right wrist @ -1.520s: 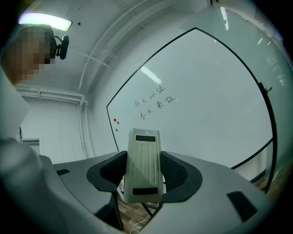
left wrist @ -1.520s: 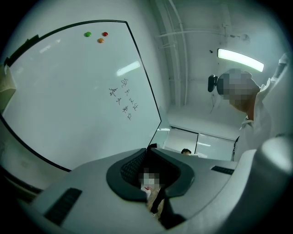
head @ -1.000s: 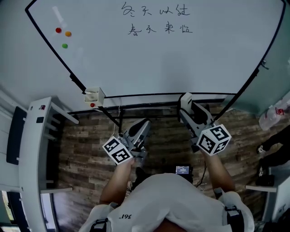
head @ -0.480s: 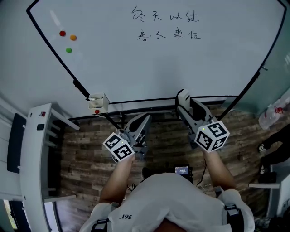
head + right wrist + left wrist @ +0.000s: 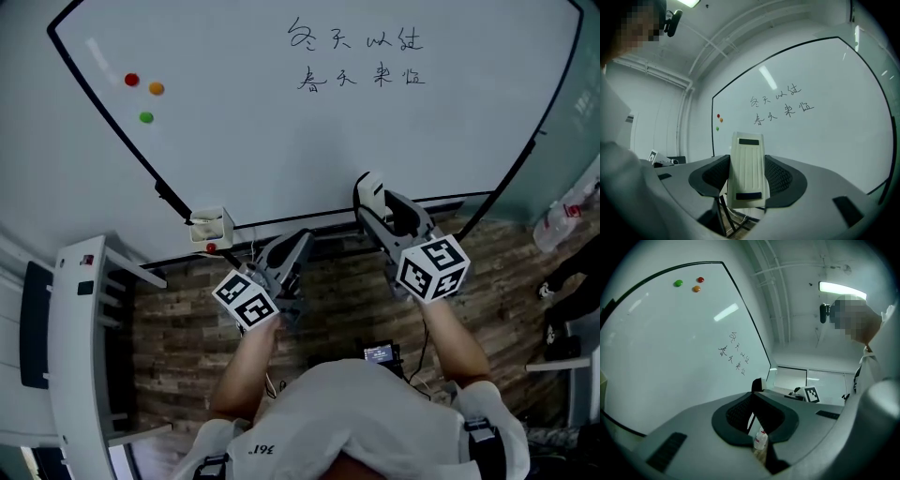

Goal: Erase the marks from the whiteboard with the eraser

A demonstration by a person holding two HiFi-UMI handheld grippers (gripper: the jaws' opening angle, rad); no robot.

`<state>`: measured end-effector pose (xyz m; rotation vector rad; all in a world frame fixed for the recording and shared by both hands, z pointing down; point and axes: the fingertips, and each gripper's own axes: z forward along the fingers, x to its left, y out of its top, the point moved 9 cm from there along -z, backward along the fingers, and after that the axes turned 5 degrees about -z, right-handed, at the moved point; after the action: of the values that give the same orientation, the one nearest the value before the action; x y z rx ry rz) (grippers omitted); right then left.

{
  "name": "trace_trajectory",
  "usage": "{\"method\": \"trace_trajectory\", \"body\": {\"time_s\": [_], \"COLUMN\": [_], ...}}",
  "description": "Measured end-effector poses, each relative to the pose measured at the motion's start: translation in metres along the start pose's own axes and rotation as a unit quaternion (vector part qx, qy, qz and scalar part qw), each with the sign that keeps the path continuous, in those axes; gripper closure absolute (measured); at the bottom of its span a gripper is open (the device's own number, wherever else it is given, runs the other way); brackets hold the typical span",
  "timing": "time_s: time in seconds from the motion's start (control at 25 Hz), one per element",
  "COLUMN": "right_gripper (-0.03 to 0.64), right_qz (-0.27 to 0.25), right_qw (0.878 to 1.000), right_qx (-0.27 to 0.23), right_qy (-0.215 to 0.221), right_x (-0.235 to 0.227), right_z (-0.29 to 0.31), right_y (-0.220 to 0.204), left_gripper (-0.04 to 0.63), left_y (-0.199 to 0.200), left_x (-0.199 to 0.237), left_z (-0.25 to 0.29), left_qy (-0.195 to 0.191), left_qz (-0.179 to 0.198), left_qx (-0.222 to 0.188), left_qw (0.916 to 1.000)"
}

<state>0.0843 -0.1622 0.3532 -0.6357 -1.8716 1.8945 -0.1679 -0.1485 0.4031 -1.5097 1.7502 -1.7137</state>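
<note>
- Gripping the eraser (image 5: pixel 748 159) by its lower half, the fingers of the right gripper (image 5: pixel 747 182) hold it upright. Its ribbed back faces the camera and most of its length stands out past them.
- The left gripper (image 5: pixel 757 430) has its fingers narrowed to a thin slit with nothing between them. It hangs low, under the board's bottom edge.
- The eraser is not yet on the whiteboard (image 5: pixel 281 141). It sits near the lower edge, while the marks (image 5: pixel 356 58), two rows of handwritten characters, lie well above it in the upper middle.
- Likely trouble: with so little of the eraser inside the fingers, pressing it on the board could lever it sideways or work it loose.
- The marks are high, so a stretched arm may press unevenly, which would leave streaks or miss the top row.
- If the eraser meets the board tilted, only one edge would wipe.
- The red magnet (image 5: pixel 131 80), orange magnet (image 5: pixel 156 88) and green magnet (image 5: pixel 145 117) sit well to the left of the writing, so only a very wide sweep would reach them.
- The board is glossy in a thin black frame, with a small box (image 5: pixel 211 228) at its lower left corner.
- Below is a wood-plank floor (image 5: pixel 178 309), with white furniture (image 5: pixel 70 328) at the left, and the walls are pale.
</note>
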Motion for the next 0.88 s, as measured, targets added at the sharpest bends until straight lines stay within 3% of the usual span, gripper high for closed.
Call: {"method": "trace_trajectory", "body": {"time_s": [0.44, 0.88], "right_gripper": [0.365, 0.365], "right_qz": [-0.058, -0.124], "right_qw": [0.998, 0.992], "right_qx": [0.002, -0.030], "right_qy": [-0.024, 0.003], "right_x": [0.028, 0.023], "right_z": [0.040, 0.104], "right_y": [0.013, 0.071], "left_gripper": [0.583, 0.583], "left_y": [0.022, 0.051], "left_x": [0.027, 0.041], "left_z": [-0.021, -0.007], "left_qy": [-0.009, 0.024], "left_qz": [0.013, 0.027], "left_qx": [0.011, -0.039], "left_qw": [0.9998, 0.9986]}}
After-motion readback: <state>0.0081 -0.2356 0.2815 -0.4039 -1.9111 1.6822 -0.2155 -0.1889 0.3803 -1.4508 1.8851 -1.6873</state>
